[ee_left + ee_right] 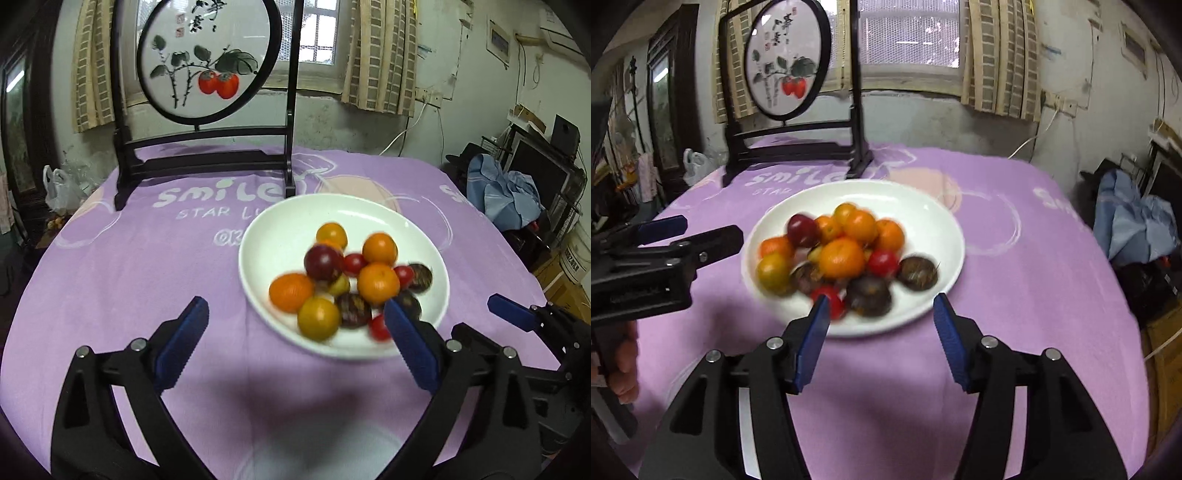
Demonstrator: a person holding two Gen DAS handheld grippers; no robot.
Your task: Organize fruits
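Fruits [343, 280] are all sitting heaped in one white plate [280, 225], mid-counter [129, 266] on the purple cloth, just in front of the framed persimmon screen [207, 59]. Nothing is lying loose on the cloth that I can see

Mix in the pile: oranges [842, 258], small red tomatoes [882, 263], a dark red plum-like one [802, 229], a yellowish one [774, 272], dark brown round ones [918, 272] on the near-right side. All blurred, so exact kinds are a guess

Left claw [295, 350] is hovering at the plate's near-left rim, fingers spread wide, gripping nothing. Right claw [881, 341] is hovering at the near rim, also spread wide, empty. Both are aiming forward at the pile, so either one is lined up to reach in

Heap is probably holding together because the plate is dished: the round fruits are leaning on each other toward the centre, bigger oranges riding on top

Orientation: mostly near-spherical, no real long axis. Brown ones are looking slightly flattened, lying flat side down. Stems are too blurred to tell which way they're pointing

Stage is ambiguous: this fits fruits already gathered onto the plate, or a mixed pile waiting to be sorted out by kind. Can't settle it from here
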